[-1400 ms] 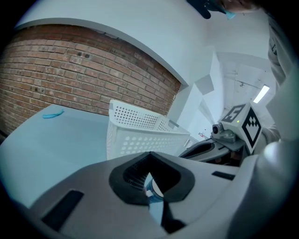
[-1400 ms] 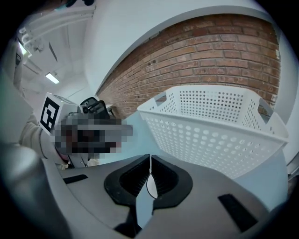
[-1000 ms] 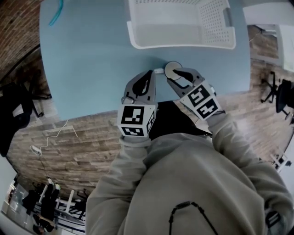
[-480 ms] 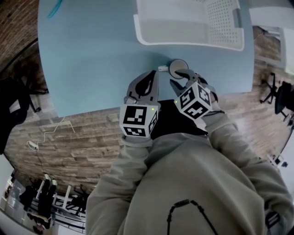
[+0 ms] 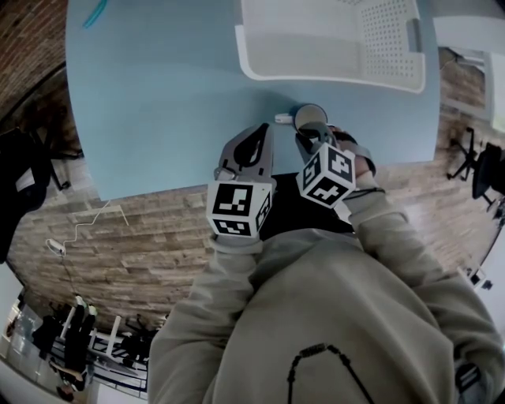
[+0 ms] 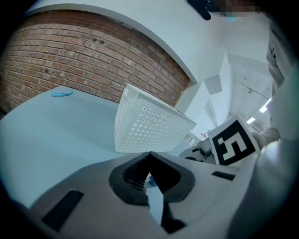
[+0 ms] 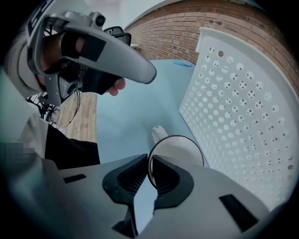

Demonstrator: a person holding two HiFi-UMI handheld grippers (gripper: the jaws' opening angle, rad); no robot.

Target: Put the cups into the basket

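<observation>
A white cup stands upright on the light blue table, just in front of the white perforated basket. In the right gripper view the cup has its handle pointing away, and the basket wall rises right beside it. My right gripper is closing on the near rim of the cup, one pad outside and the other inside, both pressing the rim. My left gripper rests on the table to the left of the cup, shut and holding nothing. The basket looks empty.
A light blue looped thing lies at the table's far left. The table's near edge runs just under both grippers, with wooden floor below. A brick wall stands behind the table. The right gripper's marker cube shows in the left gripper view.
My right gripper has rolled over and slid forward onto the cup's near rim, and its jaws have drawn together on it. The left gripper has stayed where it was.
</observation>
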